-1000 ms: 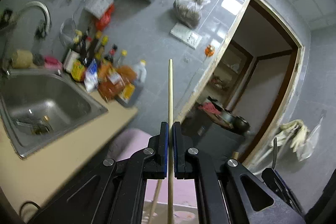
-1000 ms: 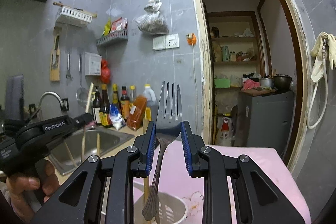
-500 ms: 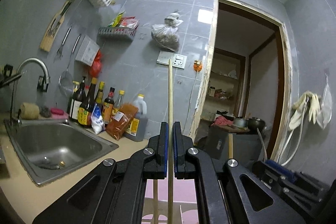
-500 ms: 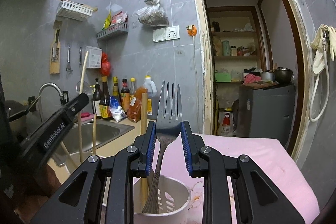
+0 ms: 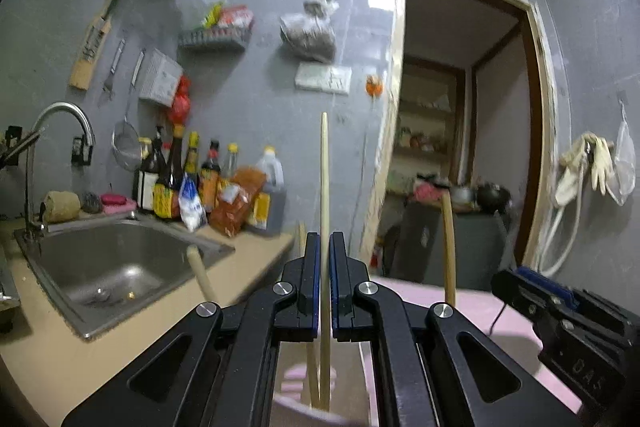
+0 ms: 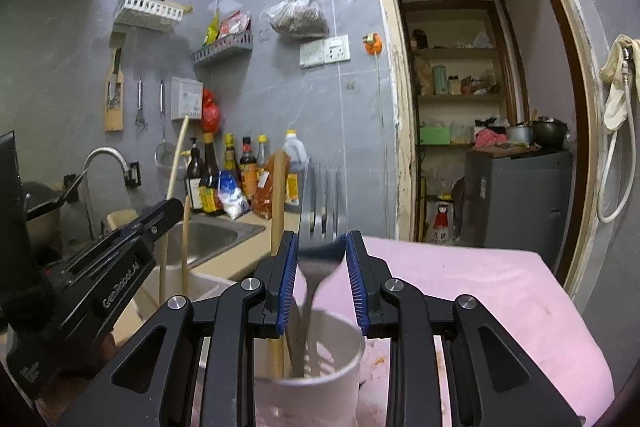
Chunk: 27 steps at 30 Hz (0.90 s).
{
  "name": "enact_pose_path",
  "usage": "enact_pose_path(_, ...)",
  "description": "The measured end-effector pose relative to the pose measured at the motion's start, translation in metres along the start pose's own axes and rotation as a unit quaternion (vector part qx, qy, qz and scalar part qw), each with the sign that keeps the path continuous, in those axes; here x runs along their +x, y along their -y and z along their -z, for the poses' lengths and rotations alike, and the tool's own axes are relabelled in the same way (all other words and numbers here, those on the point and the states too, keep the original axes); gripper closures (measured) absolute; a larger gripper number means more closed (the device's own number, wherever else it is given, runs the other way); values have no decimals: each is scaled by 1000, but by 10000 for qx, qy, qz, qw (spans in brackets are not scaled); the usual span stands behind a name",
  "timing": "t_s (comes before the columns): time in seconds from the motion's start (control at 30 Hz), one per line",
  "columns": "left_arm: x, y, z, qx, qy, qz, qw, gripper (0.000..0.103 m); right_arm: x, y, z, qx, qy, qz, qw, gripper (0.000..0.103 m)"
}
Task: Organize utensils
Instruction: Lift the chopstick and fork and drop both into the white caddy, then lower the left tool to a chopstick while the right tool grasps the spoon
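My left gripper (image 5: pixel 325 247) is shut on a thin wooden chopstick (image 5: pixel 325 179) that stands upright; its lower end reaches into a pale holder (image 5: pixel 296 383) below the jaws. In the right wrist view that gripper (image 6: pixel 168 211) shows at the left with the chopstick (image 6: pixel 177 163) sticking up. My right gripper (image 6: pixel 322 259) has its blue pads against the shoulders of a metal fork (image 6: pixel 322 203), tines up and blurred. The fork's handle runs down into a white cup (image 6: pixel 340 359) on the pink cloth (image 6: pixel 480 291), beside a wooden chopstick (image 6: pixel 278 219).
A steel sink (image 5: pixel 104 263) with a tap (image 5: pixel 60 131) is set in the beige counter at the left, and several sauce bottles (image 5: pixel 192 183) stand behind it. More chopstick tops (image 5: pixel 448 243) rise near my left jaws. An open doorway (image 6: pixel 472 107) lies to the right.
The left gripper rolled upright and sank with its chopstick, so other chopstick tops now rise around it. The right gripper came down, carrying the fork's handle deeper into the white cup.
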<state>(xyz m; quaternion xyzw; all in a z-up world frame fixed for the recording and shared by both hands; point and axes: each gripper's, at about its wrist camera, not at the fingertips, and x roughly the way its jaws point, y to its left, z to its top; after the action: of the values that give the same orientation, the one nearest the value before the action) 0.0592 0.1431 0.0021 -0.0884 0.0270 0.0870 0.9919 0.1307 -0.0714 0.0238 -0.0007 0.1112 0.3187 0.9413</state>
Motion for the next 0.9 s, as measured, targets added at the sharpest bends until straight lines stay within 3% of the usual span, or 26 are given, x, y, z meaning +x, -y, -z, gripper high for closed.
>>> enact_pose_path(0.1,3,0,6,41,-614,98,9981,99,-3,2,0,15,-104,-148,9998,71)
enact_pose_path(0.17,5,-3,8,-67,-979,192,9950,98,-6,3,-3,18,-153,-242,9996,70)
enact_pose_path(0.23,2,-5,5,-169,-1177,262,9926,93,-11,4,-7,39,-201,-255,9995,70)
enact_pose_path(0.27,0,-5,4,-217,-1238,275,9917,84,-14,5,-9,51,-218,-248,9994,70)
enact_pose_path(0.3,-4,-6,2,-283,-1276,292,9910,72,-16,5,-10,62,-228,-233,9994,70)
enact_pose_path(0.37,-13,-4,-7,-442,-1252,331,9906,67,-26,10,-16,131,-256,-137,9995,65)
enact_pose_path(0.43,-18,3,-16,-437,-1324,363,9896,66,-34,17,-22,200,-288,-12,9994,49)
enact_pose_path(0.5,-22,12,-26,-394,-1396,406,9886,61,-43,25,-28,267,-318,142,9990,44)
enact_pose_path(0.53,-24,19,-30,-355,-1417,436,9883,58,-47,30,-32,305,-338,231,9987,36)
enact_pose_path(0.77,-31,68,-45,-5,-1546,686,9856,21,-88,67,-48,424,-336,864,9948,10)
enact_pose_path(0.83,-32,85,-43,113,-1538,844,9844,19,-102,82,-48,443,-387,1086,9923,0)
enact_pose_path(0.9,-31,100,-37,252,-1627,1026,9810,18,-112,95,-43,471,-471,1288,9894,0)
